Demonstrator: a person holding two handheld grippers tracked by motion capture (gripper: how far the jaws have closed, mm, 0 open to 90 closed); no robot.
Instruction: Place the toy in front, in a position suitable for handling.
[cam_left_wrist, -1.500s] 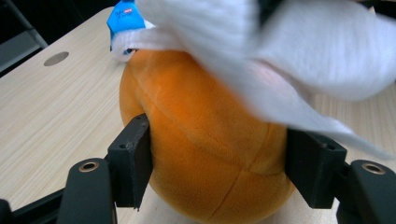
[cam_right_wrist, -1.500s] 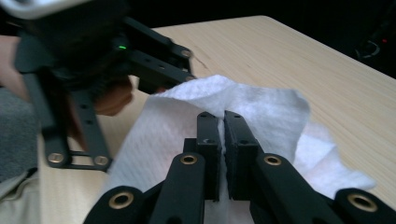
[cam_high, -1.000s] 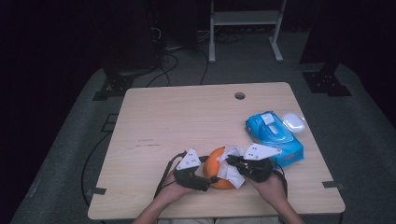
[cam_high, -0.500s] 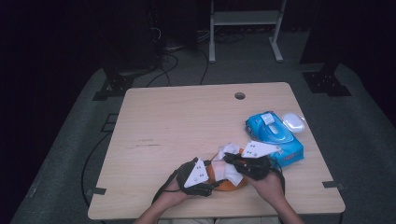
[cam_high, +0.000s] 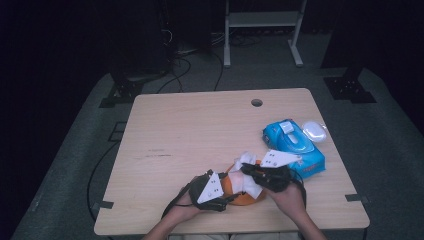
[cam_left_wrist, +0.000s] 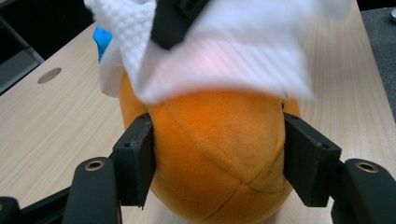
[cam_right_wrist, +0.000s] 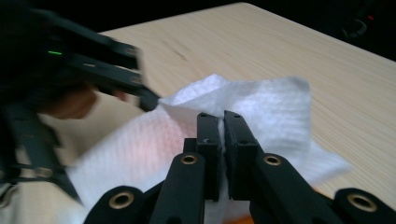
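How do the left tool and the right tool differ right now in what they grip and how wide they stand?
The left tool stands wide, its jaws, which have just been closing, pressing both sides of the orange plush ball; the right tool is pinched nearly flat on the thin white wipe. The left grips low on the ball; the right holds the wipe draped over its top. Both are shut on something.

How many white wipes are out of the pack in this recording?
1: the white wipe is pinched in the right gripper and draped over the orange plush ball. Others may sit hidden inside the blue wipes pack.
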